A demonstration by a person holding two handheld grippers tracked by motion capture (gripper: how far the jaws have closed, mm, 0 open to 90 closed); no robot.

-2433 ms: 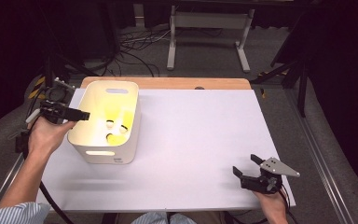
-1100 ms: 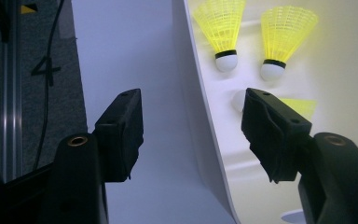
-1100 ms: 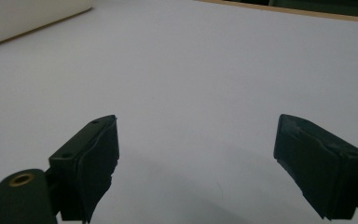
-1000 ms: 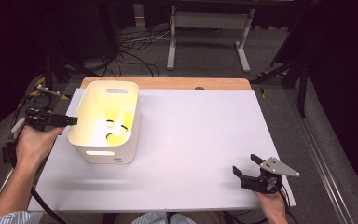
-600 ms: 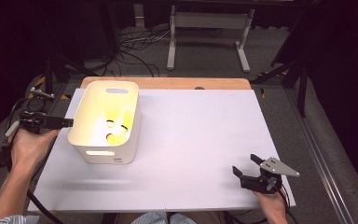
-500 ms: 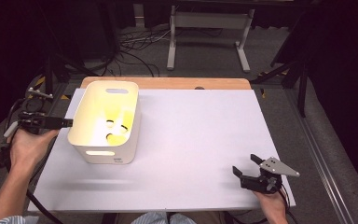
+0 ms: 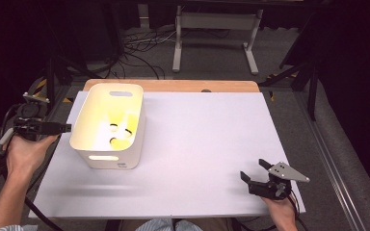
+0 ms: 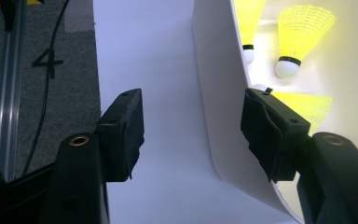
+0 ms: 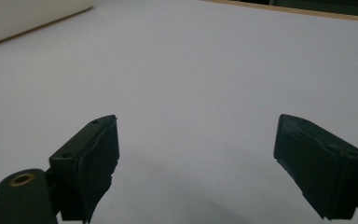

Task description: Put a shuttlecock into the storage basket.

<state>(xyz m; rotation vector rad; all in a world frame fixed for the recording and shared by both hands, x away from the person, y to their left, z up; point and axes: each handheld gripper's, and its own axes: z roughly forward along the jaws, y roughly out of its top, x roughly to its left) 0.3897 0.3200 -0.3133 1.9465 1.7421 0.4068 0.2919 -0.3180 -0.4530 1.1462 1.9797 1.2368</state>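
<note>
**We are at the side of the white bin**

Our left tool (image 7: pixel 53 128) is just beside the left wall of the white bin (image 7: pixel 107 159). In the left gripper view its jaws stand part open, one on each side of that wall. The pads do not press on the wall, so the tool holds nothing. We can see that the jaws have just been closing a little.

The bin stands on the left part of the desk (image 7: pixel 197 139). Inside it lie yellow shuttlecocks (image 8: pixel 303 37) with white tips.

Our right tool (image 7: pixel 260 178) rests at the near right corner of the desk. Its jaws are wide open and nothing is between them.

We think the step in hand is to grab the bin by its wall. Next we would need to close the left tool on the thin wall, slowly, so the light bin does not tip or slide.

The desk has a white top with a wood edge at the back. The room around it is dark, with grey carpet, black cables on the floor and a metal stand (image 7: pixel 217 29) behind.
</note>
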